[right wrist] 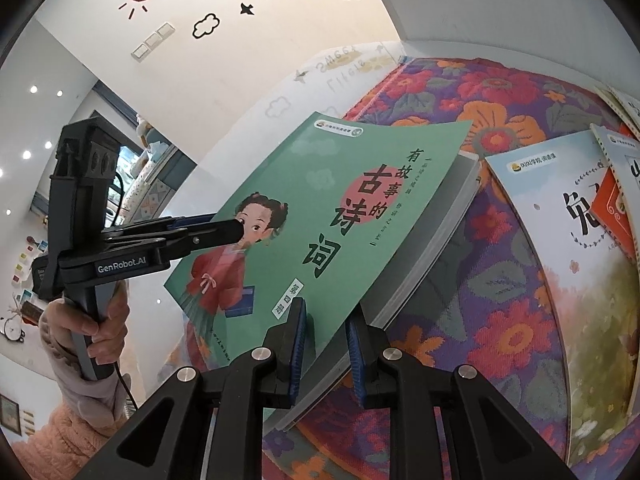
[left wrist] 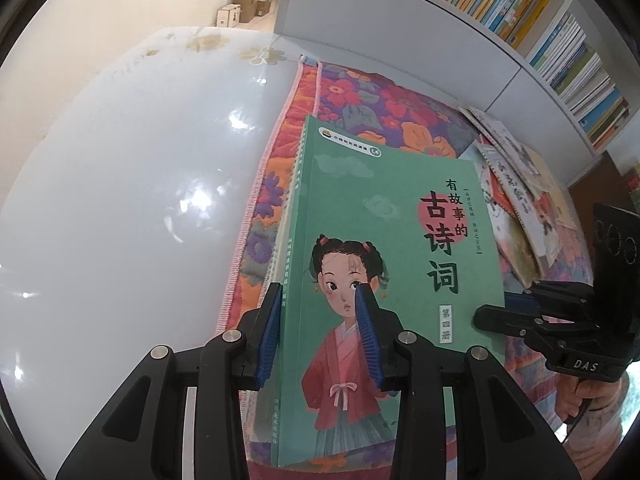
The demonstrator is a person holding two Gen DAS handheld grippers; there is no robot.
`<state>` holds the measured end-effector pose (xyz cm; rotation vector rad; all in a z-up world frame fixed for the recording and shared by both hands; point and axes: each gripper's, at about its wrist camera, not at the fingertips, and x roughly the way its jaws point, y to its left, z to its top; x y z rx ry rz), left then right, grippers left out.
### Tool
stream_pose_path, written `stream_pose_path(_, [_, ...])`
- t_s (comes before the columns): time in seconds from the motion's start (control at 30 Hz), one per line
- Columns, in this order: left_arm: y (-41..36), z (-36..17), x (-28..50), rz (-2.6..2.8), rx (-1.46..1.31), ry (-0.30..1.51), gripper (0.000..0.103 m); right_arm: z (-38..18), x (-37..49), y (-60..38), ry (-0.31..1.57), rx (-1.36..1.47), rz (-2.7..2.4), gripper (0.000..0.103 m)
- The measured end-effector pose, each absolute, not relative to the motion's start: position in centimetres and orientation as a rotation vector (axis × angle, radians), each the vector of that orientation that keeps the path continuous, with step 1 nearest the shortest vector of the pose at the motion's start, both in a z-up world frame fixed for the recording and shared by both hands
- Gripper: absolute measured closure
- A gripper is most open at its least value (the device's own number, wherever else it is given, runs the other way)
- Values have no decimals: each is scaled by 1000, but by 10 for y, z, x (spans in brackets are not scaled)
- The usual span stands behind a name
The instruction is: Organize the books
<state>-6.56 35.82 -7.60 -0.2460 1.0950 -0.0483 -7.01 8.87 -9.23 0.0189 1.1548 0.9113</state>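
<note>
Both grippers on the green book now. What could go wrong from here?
1. The right gripper seems to pinch mostly the front cover of the green book; the pages sag away below, so the cover may bend or tear.
2. The left gripper clamps only near the spine edge, so the book may pivot or slip.
3. The loose books lie close on the floral cloth; swinging could knock them.

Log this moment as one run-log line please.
left gripper: gripping green book | right gripper: gripping same book | book: lifted over floral cloth
</note>
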Motion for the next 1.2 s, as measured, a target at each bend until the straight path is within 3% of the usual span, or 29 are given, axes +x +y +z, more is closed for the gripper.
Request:
stream_pose_path(0.33, [362,-79,-61,-31,-239,1110,67,-92,-74,93,1147,18,884,80])
stream_pose_path(0.77, [358,-62,-70,17,-206,1065,65,-88,-77,89,1200,40,806,65])
stream_pose_path(1.2, [306,-26,-68,-38,-149,984,65,-62,-74,36,1143,89,774,64])
